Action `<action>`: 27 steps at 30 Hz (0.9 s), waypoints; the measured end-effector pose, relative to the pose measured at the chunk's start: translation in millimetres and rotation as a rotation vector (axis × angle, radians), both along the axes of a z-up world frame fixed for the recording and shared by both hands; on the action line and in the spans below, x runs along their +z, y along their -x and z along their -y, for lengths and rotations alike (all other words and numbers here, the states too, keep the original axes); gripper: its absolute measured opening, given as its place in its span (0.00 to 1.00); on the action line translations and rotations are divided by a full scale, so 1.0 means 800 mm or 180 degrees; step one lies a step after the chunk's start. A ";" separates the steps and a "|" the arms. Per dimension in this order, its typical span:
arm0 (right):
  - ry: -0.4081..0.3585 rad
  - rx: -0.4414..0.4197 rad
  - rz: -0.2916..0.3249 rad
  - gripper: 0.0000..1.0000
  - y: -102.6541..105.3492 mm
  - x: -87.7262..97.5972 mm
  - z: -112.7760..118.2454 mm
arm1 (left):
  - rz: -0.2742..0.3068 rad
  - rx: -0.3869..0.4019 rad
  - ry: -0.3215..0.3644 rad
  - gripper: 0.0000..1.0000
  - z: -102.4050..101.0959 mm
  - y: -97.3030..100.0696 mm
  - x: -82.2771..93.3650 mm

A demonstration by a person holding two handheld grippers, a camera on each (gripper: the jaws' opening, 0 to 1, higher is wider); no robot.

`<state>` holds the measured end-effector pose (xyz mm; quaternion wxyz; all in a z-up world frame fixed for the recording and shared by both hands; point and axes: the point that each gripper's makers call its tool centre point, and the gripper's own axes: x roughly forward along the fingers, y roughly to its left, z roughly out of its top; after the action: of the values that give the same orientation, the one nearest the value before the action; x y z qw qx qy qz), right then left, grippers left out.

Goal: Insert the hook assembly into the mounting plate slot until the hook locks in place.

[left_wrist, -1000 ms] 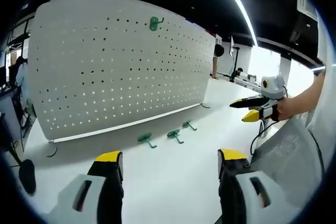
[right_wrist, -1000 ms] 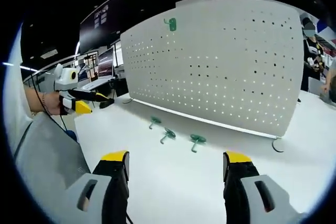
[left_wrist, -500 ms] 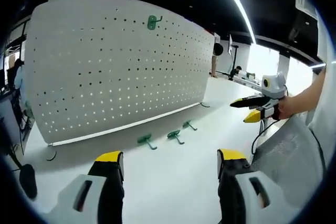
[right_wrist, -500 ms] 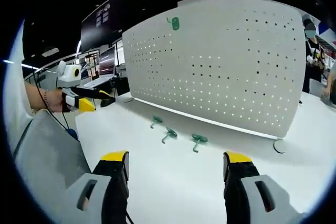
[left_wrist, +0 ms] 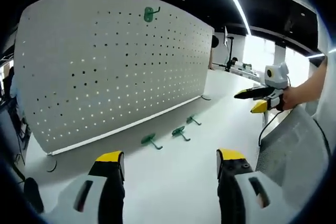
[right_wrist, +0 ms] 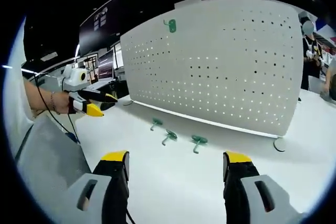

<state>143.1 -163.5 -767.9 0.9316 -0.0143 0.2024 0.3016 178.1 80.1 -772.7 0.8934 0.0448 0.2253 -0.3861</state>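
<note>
A white perforated mounting plate (left_wrist: pixel 110 66) (right_wrist: pixel 220 66) stands upright on the white table. One green hook (left_wrist: pixel 150 13) (right_wrist: pixel 170 24) hangs near its top edge. Three loose green hooks lie on the table in front of it (left_wrist: pixel 150 140) (left_wrist: pixel 180 131) (left_wrist: pixel 192 120); in the right gripper view they are the hooks (right_wrist: pixel 155 123) (right_wrist: pixel 169 136) (right_wrist: pixel 198 141). My left gripper (left_wrist: pixel 170 157) (right_wrist: pixel 105 106) is open and holds nothing, well short of the hooks. My right gripper (right_wrist: pixel 177 157) (left_wrist: pixel 247 102) is open too and holds nothing.
The plate rests on small feet (right_wrist: pixel 277 145) (left_wrist: pixel 50 165). A person's hand (left_wrist: pixel 294 97) (right_wrist: pixel 44 102) holds each gripper, with grey mesh (left_wrist: pixel 294 150) (right_wrist: pixel 47 156) below it. Desks with monitors (right_wrist: pixel 102 69) stand behind the left gripper; people (right_wrist: pixel 311 51) stand beyond the plate's far end.
The left gripper view has drawn nearer to the plate, and in the right gripper view the left gripper has advanced toward it. The hooks lie where they were. Both grippers stay open.
</note>
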 end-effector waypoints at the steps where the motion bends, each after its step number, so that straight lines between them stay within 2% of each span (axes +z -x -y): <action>1: -0.0002 0.0000 -0.0001 0.70 0.000 0.000 0.000 | -0.0007 -0.0034 -0.0035 0.74 0.001 -0.001 -0.002; 12: -0.0021 -0.0005 -0.0012 0.70 0.002 0.001 0.000 | -0.0048 -0.0227 -0.0207 0.74 0.009 -0.018 -0.012; 27: -0.0032 0.0026 -0.0050 0.71 0.005 -0.001 -0.003 | -0.0008 -0.0400 -0.0414 0.74 0.007 -0.056 -0.017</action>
<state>139.0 -160.8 -768.5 0.9288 -0.0081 0.2081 0.3066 223.0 74.1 -785.9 0.8623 0.1163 0.2477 -0.4261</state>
